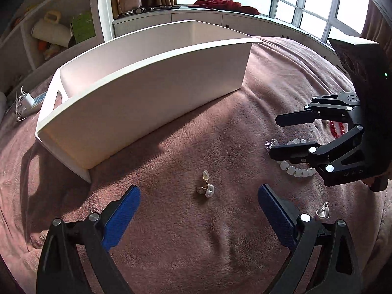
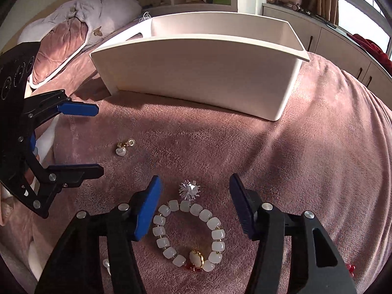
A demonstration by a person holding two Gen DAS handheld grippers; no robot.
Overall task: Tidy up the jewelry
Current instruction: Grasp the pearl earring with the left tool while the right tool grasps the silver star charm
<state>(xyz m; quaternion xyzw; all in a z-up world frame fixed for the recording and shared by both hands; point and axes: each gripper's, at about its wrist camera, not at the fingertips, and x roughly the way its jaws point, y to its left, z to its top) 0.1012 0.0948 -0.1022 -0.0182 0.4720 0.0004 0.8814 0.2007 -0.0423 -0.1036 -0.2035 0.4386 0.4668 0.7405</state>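
Jewelry lies loose on the pink plush blanket (image 2: 306, 159) before a long white plastic bin (image 2: 196, 73), whose floor is hidden. Right gripper (image 2: 194, 203) straddles the white bead bracelet (image 2: 188, 235), untouched; left gripper (image 1: 199, 196) gapes around a pearl earring (image 1: 207, 188).

Both grippers tilt down toward the bed (image 1: 196, 245), jaws apart and empty: left gripper (image 1: 199, 197), right gripper (image 2: 195, 197) beside it.

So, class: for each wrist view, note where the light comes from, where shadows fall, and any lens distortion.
Left wrist view: daylight from the windows behind; the long white plastic bin casts a shadow toward the camera onto the pink plush blanket. Right wrist view: the bin's straight rim bows, fisheye distortion; the white bead bracelet is sharp.
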